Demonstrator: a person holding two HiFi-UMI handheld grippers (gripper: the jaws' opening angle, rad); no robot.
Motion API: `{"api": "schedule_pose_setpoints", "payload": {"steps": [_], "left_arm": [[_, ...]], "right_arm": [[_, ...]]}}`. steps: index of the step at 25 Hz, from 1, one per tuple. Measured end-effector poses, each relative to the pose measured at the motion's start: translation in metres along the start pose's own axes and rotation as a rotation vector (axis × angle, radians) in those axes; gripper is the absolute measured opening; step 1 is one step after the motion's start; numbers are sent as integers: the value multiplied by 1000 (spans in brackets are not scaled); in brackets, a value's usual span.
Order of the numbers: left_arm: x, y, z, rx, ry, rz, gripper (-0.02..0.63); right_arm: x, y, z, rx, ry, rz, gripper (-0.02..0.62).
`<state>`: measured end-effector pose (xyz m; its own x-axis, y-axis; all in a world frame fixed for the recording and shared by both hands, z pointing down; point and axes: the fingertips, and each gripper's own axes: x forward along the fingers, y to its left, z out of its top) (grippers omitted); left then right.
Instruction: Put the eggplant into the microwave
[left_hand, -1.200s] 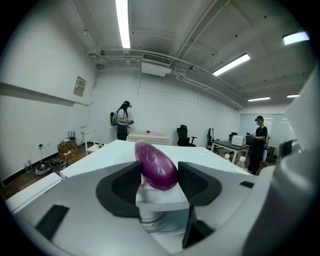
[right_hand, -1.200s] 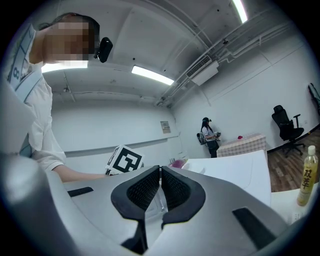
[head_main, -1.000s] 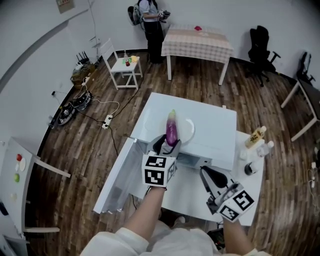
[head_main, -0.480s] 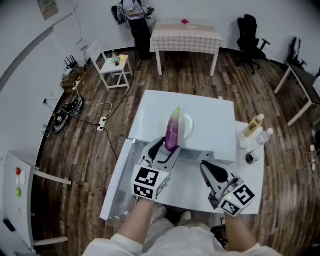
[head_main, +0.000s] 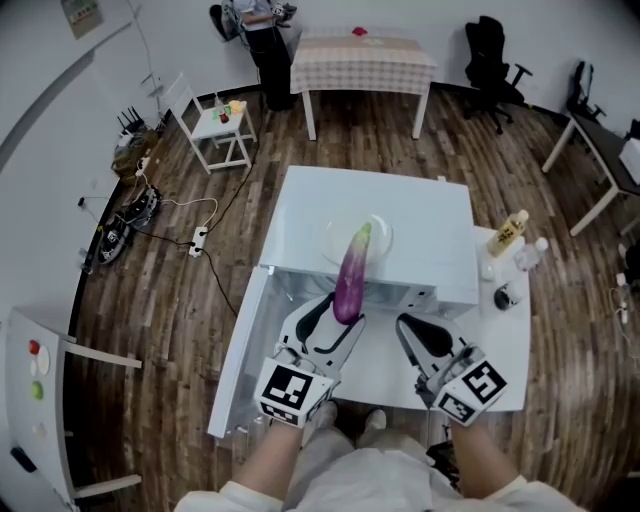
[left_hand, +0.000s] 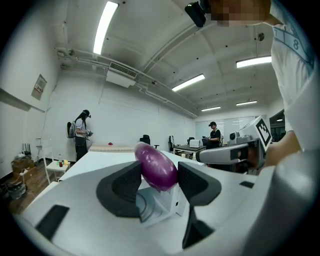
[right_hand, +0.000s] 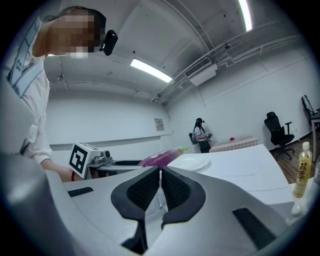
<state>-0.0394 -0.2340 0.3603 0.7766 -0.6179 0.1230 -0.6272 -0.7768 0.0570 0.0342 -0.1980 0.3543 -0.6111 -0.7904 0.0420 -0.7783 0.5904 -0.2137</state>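
Centre frame in the head view, the left gripper (head_main: 335, 318) pinches the purple eggplant (head_main: 352, 275) by its lower end. The vegetable slants up across the front edge of the white microwave (head_main: 430, 215), whose door (head_main: 243, 350) hangs open at lower left. A plate (head_main: 381, 232) lies on the microwave's top, by the eggplant's green tip. At lower right, the right gripper (head_main: 412, 335) is empty, jaws pressed together.

Office-like lab; swivel chairs (head_main: 488, 55), desks (head_main: 588, 150), strip lights (left_hand: 106, 27).
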Motion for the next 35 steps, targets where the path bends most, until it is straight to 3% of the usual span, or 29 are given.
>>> {"api": "schedule_pose_setpoints", "payload": {"steps": [19,27,35], "left_arm": [[-58,-47,-23,-6,19,-87,229],[-65,-62,-50,-1,49,-131,229],[-58,-54,-98,-4,96,-113,229]], "right_arm": [[-13,28,-6,-27,-5,-31,35],[-23,31,-19,-42,3,-48,35],[-35,29,-51,-52,2,-61,35]]}}
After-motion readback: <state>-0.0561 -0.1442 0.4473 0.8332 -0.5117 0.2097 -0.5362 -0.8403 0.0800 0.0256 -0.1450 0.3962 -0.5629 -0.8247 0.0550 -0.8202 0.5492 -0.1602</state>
